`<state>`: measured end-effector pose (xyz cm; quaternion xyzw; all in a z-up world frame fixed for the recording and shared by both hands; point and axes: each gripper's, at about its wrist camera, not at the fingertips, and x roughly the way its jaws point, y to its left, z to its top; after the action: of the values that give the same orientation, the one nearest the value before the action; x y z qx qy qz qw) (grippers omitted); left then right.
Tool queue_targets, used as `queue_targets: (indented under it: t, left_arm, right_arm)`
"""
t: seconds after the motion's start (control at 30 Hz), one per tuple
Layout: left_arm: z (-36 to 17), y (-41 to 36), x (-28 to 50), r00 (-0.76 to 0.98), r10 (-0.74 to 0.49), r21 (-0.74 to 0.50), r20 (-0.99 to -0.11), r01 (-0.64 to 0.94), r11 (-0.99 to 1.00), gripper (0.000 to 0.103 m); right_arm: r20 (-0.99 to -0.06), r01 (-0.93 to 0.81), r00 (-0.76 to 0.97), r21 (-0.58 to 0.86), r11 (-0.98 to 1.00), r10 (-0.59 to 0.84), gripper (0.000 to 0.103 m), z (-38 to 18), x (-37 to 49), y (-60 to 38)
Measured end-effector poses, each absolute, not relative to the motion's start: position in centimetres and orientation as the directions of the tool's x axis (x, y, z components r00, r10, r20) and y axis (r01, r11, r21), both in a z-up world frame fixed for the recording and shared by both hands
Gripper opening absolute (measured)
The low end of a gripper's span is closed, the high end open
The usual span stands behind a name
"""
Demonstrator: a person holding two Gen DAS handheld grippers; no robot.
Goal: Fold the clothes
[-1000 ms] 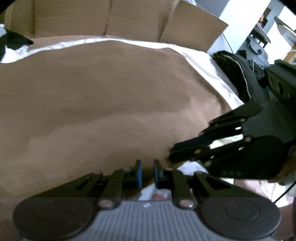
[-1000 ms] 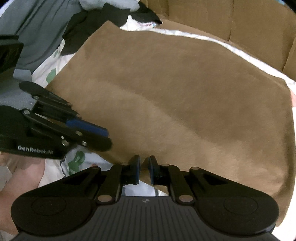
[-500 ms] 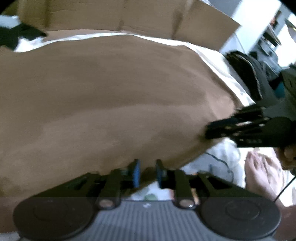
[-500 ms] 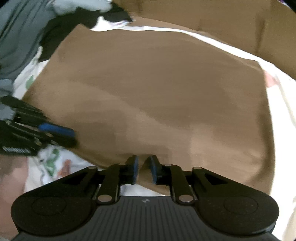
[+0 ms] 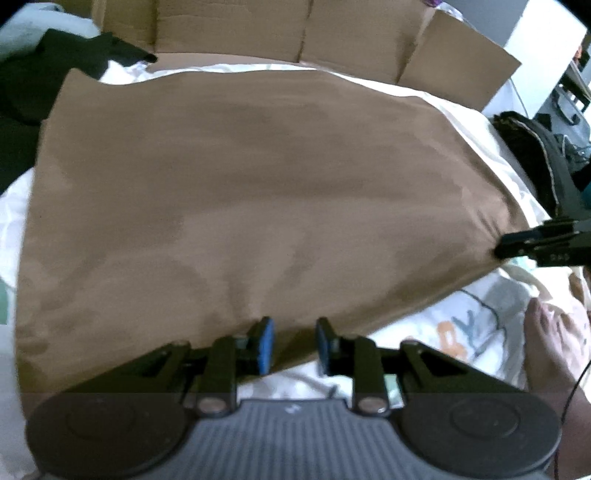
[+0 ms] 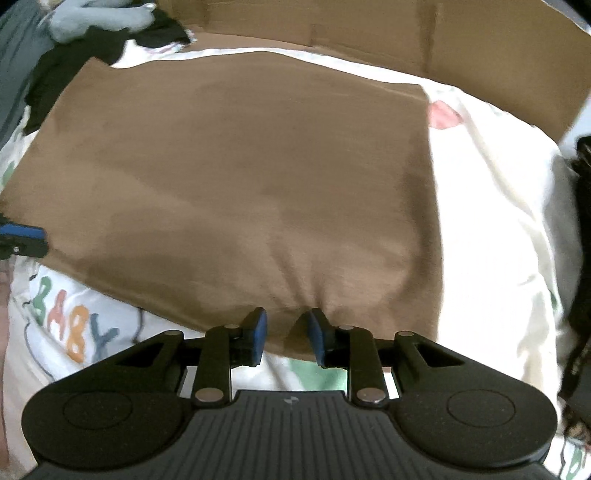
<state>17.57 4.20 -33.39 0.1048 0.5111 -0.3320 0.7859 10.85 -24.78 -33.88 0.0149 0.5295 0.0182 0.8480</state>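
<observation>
Since a second ago your left hand-held gripper point(image 5: 291, 345) and right hand-held gripper point(image 6: 284, 338) have slid apart along the flat brown fabric garment's point(image 5: 258, 192) near edge, jaws just opening and gripping nothing, so you look between folds and need a fresh pinch.

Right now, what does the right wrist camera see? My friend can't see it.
A brown cloth lies spread flat on a white printed sheet. The right gripper sits at its near edge, jaws just opened, apart. Cardboard stands behind.

Home bedroom, I think: my work surface is white bedsheet with coloured "BABY" print point(image 6: 70, 332), heap of dark and grey clothes point(image 6: 74, 44), flattened brown cardboard panels point(image 5: 295, 29) behind.
</observation>
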Motion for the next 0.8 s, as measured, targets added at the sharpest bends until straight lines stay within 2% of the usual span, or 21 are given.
queue_targets:
  t: [0.4,0.6,0.8]
  left_arm:
    - [-33.3,10.4,18.7,0.332,-0.299,-0.092,-0.895,0.518,0.850,0.027]
    - [-32.4,12.5,18.9,0.375,-0.268,-0.086,-0.887,0.438,0.895,0.027]
    - [-31.3,11.0,20.0,0.392,-0.323,-0.113,-0.861,0.471,0.875,0.028]
  right_arm:
    - [-0.919,0.115,0.387,-0.029,0.993,-0.072,0.031,-33.9,11.0,-29.1]
    - [-0.914,0.055,0.391,-0.097,0.994,-0.111,0.032,-32.3,12.4,-28.6]
    - [-0.904,-0.035,0.428,-0.036,0.999,-0.017,0.032,-30.8,14.3,-27.0]
